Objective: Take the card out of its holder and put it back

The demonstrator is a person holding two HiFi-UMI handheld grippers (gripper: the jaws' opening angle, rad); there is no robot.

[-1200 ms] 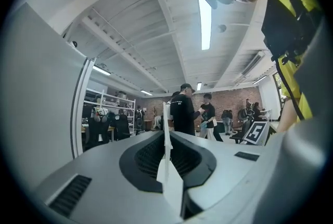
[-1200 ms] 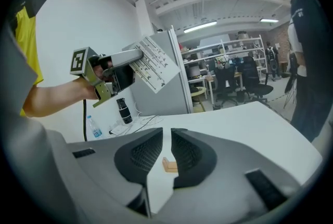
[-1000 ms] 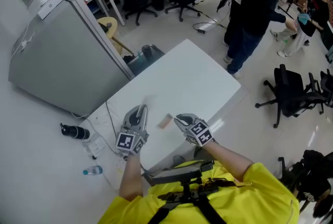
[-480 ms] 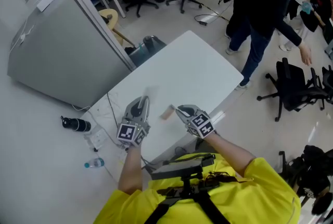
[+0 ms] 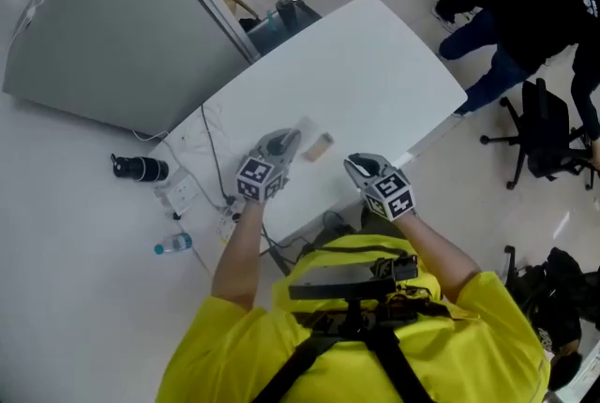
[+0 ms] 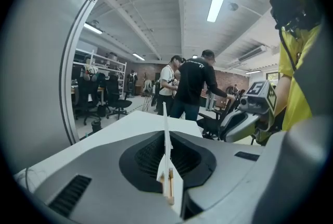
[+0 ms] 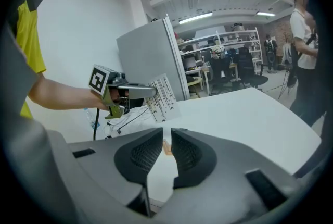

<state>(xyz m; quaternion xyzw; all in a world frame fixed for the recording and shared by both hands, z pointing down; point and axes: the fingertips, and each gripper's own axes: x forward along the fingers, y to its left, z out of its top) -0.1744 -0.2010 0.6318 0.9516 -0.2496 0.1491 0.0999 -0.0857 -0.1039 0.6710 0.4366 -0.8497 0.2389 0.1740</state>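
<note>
White tabletop fills the middle of the head view, set at a slant, with a large grey panel leaning beside its far left edge. At the bottom edge stands the person in a yellow shirt, both forearms reaching over the near edge of the table. A black office chair stands on the floor to the right, well apart from the table.

The left gripper hovers over the near part of the tabletop with its jaws clenched on the card. In the left gripper view the card stands edge-on as a thin white line pinched between the two pads. From the right gripper view the same card shows its face, covered with rows of dark print and tilted, sticking out past the tips of the left gripper.

The right gripper sits just right of it, jaws released with a narrow gap and nothing between them.

The small wooden holder lies on the table between the two grippers, near the card but apart from it. It shows through the right gripper's gap.
</note>
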